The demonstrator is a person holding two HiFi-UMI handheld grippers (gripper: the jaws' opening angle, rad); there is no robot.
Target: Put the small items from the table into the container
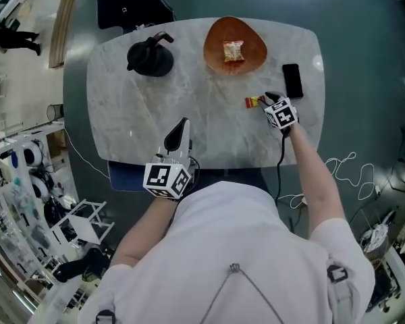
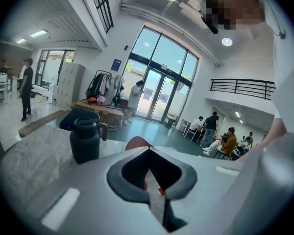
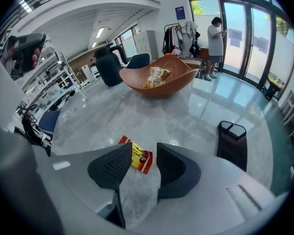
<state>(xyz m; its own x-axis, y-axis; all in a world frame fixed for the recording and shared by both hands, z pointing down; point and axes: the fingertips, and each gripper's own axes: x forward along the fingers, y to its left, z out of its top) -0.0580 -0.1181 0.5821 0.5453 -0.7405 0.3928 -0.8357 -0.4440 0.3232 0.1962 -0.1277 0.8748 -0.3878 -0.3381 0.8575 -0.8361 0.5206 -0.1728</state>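
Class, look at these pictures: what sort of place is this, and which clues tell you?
Probably a large office lobby or atrium: tall glass doors, a balcony railing above, and seated people in the open hall.

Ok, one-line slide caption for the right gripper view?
Right gripper, jaws apart, poised over a red-and-yellow packet on the marble table; brown bowl with a second packet behind.

White short-sleeved shirt point(image 1: 236, 248); left gripper point(image 1: 183, 123), right gripper point(image 1: 268, 98) grey (black-white marker cubes point(image 1: 167, 179)).

Black jug point(image 1: 149, 57) upright at left; black phone point(image 1: 292, 80) (lying flat) at right.
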